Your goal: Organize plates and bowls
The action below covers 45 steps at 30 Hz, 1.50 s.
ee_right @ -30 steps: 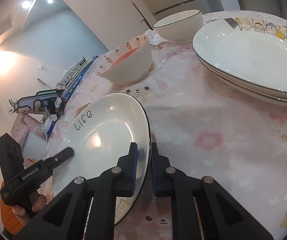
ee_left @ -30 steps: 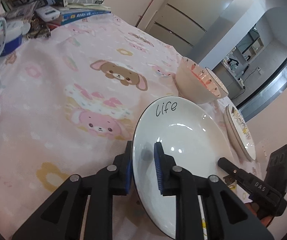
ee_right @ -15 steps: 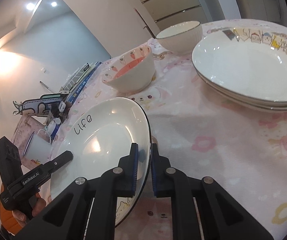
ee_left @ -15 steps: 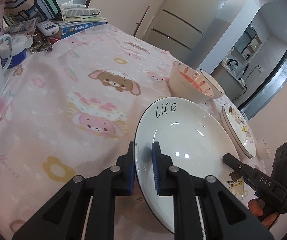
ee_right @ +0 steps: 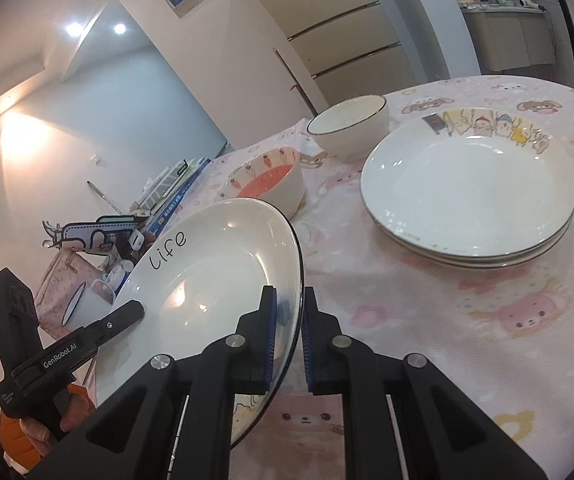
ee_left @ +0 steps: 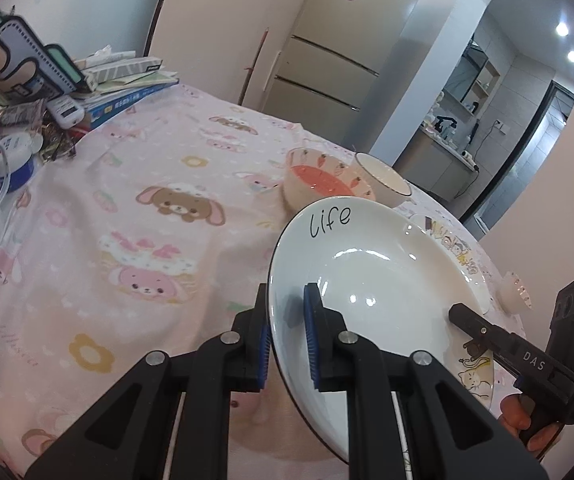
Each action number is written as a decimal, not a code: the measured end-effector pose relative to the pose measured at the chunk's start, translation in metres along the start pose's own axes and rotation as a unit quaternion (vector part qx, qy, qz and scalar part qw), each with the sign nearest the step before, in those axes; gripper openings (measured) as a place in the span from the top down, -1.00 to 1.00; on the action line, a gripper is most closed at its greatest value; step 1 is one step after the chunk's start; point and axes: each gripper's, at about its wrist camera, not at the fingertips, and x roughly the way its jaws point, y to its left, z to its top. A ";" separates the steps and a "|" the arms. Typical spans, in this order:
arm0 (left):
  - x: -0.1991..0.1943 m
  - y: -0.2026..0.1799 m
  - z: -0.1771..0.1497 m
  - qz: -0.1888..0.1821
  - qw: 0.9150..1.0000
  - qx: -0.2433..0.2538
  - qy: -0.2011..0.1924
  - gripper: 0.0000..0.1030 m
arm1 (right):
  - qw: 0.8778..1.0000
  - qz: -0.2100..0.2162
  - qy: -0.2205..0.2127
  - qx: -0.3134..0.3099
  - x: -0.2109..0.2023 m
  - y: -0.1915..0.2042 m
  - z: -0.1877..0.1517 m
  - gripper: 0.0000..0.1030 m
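Note:
A white plate point(ee_left: 367, 280) with "life" written on it hangs tilted above the pink tablecloth point(ee_left: 127, 208), held from both sides. My left gripper point(ee_left: 287, 312) is shut on its left rim. My right gripper point(ee_right: 287, 320) is shut on the opposite rim of the same plate point(ee_right: 215, 276). Each gripper shows in the other's view, the right gripper point(ee_left: 487, 332) and the left gripper point(ee_right: 119, 316). A stack of cartoon-rimmed plates point(ee_right: 467, 184) lies to the right. Beyond the plate sit a carrot-patterned bowl point(ee_right: 271, 176) with a red inside and a white bowl point(ee_right: 351, 128).
Books and small clutter point(ee_left: 127, 88) crowd the table's far left corner, with a white mug point(ee_right: 83, 304) near them. A small patterned cup point(ee_left: 515, 292) sits by the table's right edge. A fridge point(ee_left: 327, 60) stands behind the table. A hand point(ee_left: 527, 420) grips each handle.
Both grippers have risen with the "life" plate, which now hangs higher over the cloth. The left jaws narrowed slightly on the rim early on.

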 end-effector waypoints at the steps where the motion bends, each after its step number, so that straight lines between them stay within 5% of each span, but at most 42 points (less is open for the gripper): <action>1: 0.000 -0.005 0.001 -0.002 1.000 0.004 -0.001 0.75 | 1.000 0.000 -0.004 0.002 -0.005 -0.003 0.002 0.76; 28: 0.035 -0.168 0.006 -0.079 0.990 0.113 0.005 0.75 | 0.991 -0.053 -0.111 0.046 -0.119 -0.116 0.044 0.75; 45: 0.098 -0.223 0.022 -0.095 0.987 0.128 0.033 0.75 | 0.986 -0.080 -0.122 0.077 -0.121 -0.178 0.080 0.75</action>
